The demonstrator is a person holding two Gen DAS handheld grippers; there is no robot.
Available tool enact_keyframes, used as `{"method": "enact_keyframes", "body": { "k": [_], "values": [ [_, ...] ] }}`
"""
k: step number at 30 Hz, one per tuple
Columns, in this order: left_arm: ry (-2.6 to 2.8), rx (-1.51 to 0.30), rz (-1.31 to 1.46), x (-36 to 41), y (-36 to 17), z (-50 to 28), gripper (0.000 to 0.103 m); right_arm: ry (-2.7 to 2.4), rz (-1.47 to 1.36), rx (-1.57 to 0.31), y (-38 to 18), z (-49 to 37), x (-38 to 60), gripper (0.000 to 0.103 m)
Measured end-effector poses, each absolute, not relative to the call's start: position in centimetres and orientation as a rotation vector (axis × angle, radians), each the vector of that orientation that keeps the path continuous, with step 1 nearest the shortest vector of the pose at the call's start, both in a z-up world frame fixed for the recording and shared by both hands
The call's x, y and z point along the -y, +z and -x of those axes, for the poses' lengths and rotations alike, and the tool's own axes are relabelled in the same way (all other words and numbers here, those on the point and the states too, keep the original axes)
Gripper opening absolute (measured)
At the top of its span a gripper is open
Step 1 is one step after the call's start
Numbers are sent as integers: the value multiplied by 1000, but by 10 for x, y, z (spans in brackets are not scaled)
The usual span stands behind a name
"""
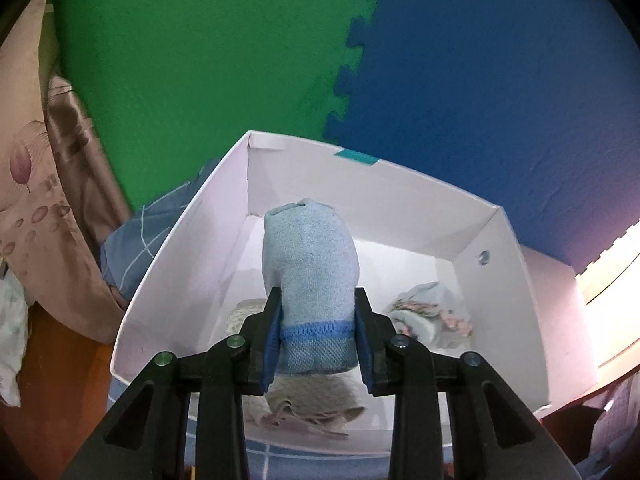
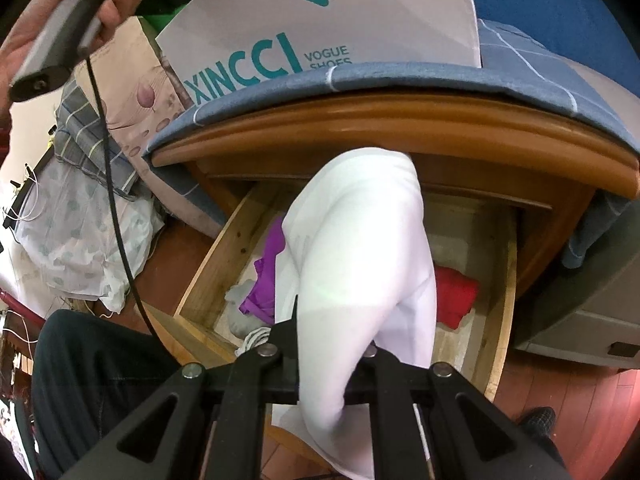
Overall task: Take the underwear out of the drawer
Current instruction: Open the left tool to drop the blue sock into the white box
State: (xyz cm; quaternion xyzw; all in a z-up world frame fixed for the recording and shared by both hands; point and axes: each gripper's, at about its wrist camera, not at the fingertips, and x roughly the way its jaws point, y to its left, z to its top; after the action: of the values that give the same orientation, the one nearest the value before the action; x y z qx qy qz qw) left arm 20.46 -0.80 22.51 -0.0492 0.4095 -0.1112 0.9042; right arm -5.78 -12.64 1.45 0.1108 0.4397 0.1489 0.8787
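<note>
- The white garment (image 2: 360,264) hangs pinched in the right gripper (image 2: 332,354), lifted above the open drawer (image 2: 224,248); it drapes over the near fingers and hides most of the drawer's middle. Held up like this, it looks clear of the drawer sides and ready to be carried off.
- More clothes lie in the drawer: a purple piece (image 2: 266,280) on the left, a red piece (image 2: 456,296) on the right, and a grey bundle (image 2: 240,300) near the front left corner.
- The blue roll (image 1: 310,272) is clamped across its banded end by the left gripper (image 1: 318,336), the pads pressed to both sides, the roll pointing away over the white box (image 1: 160,280).
- The box seems to be the collecting place: a beige piece (image 1: 304,400) lies under the roll and a floral piece (image 1: 432,316) in the right corner.
- In the right wrist view the box (image 2: 320,32) stands on the blue sheet (image 2: 400,76) above the drawer.
- The left hand (image 2: 80,4) grips its handle high at far left, tilted down toward the box; the right gripper points down and forward into the drawer.
</note>
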Motion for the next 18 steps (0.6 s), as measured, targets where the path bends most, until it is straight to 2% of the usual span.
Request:
{"method": "enact_keyframes", "body": {
  "k": [5,9,12,18],
  "values": [
    [-221,-844,92,6,218,-202,36,305,-235,-914,14,57,125,8],
    [-219,-797,68,7,223,-190,63,302,-222,-911,14,58,123,8],
    [-220,-770,30,8,230,-183,73,295,-207,-904,15,61,121,8],
    [-249,-771,34,-3,239,-163,79,275,-189,-882,24,66,122,8]
  ]
}}
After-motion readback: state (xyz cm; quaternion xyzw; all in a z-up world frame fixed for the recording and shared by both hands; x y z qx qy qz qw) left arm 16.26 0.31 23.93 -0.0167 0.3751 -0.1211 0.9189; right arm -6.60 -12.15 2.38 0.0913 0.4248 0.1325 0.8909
